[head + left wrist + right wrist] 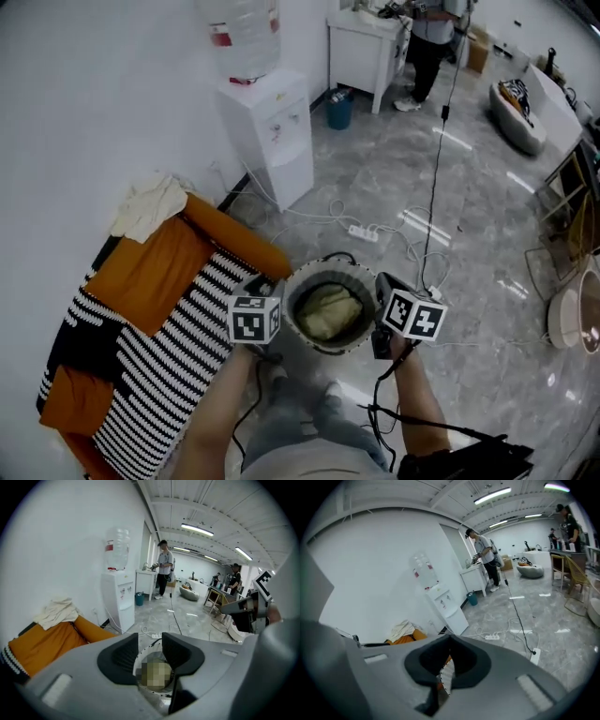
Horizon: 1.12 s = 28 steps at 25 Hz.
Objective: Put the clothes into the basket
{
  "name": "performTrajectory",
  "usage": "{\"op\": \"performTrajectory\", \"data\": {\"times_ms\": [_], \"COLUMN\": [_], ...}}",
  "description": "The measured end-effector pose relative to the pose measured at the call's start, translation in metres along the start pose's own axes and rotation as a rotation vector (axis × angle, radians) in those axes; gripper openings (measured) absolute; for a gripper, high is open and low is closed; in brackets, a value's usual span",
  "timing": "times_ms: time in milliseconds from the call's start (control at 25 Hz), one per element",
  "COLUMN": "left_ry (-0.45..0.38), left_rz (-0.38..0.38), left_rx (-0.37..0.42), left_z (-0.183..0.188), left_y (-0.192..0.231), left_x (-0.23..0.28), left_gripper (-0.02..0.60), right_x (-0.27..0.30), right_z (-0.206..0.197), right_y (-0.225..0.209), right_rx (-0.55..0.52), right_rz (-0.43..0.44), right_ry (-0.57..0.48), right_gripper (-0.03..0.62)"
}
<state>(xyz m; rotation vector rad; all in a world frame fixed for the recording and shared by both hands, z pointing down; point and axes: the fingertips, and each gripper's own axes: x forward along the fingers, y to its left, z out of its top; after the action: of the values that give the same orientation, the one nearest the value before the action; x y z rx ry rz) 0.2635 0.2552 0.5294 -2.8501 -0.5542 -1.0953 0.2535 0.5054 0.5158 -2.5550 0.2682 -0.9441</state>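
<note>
You are standing over a round, pale ribbed laundry basket (296, 287) on the grey marble-look floor (469, 216), with a gripper on each side of it. A pale yellow-green garment (328, 312) lies bunched inside the basket, below its rim.

Your left gripper (150, 643) sits at the basket's left edge. Its two dark jaws are released and stand apart, with nothing between the pads. Through the gap you look down at the basket's rim.

Your right gripper (450, 640) sits at the basket's right edge. Its jaws are clenched, with the tips meeting and no cloth caught between them. A narrow slit behind the tips shows a sliver of striped and orange surface beyond.

To your left is an orange sofa (145, 272) draped with a black-and-white striped blanket (173, 361). A crumpled cream cloth (150, 206) rests on the sofa's far arm, well apart from the basket.

Beyond the sofa, a white water dispenser (272, 136) with a clear bottle on top stands against the white wall. A white power strip (364, 232) and loose cables lie on the floor near it. A person (429, 47) stands at a white counter in the far background.
</note>
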Motion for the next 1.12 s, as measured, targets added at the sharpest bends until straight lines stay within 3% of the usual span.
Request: {"op": "performTrajectory", "data": {"times_ms": [160,280,600,840,1120], "left_ry": [-0.072,-0.122,-0.191,-0.223,-0.252], "left_rz": [0.071,0.172,0.36,0.434,0.437], "left_rx": [-0.098,-0.151,-0.253,-0.322,-0.342], "left_z": [0.012,0.012,-0.01,-0.016,0.004], "left_y": [0.029,0.064,0.137,0.203,0.289], "left_x": [-0.04,-0.068,-0.138,-0.165,-0.173], "left_gripper": [0.167,0.166,0.162,0.161,0.16], "right_x": [0.017,0.033,0.054,0.082,0.124], "right_z": [0.02,0.031,0.023,0.017,0.038], "right_y": [0.046,0.085,0.161,0.233,0.31], "right_rx": [-0.086,-0.158,-0.269,-0.326,-0.373], "right_rz": [0.094,0.177,0.292,0.357,0.36], "right_ry": [0.01,0.018,0.061,0.091,0.07], "right_gripper": [0.003,0.003,0.003,0.003,0.003]}}
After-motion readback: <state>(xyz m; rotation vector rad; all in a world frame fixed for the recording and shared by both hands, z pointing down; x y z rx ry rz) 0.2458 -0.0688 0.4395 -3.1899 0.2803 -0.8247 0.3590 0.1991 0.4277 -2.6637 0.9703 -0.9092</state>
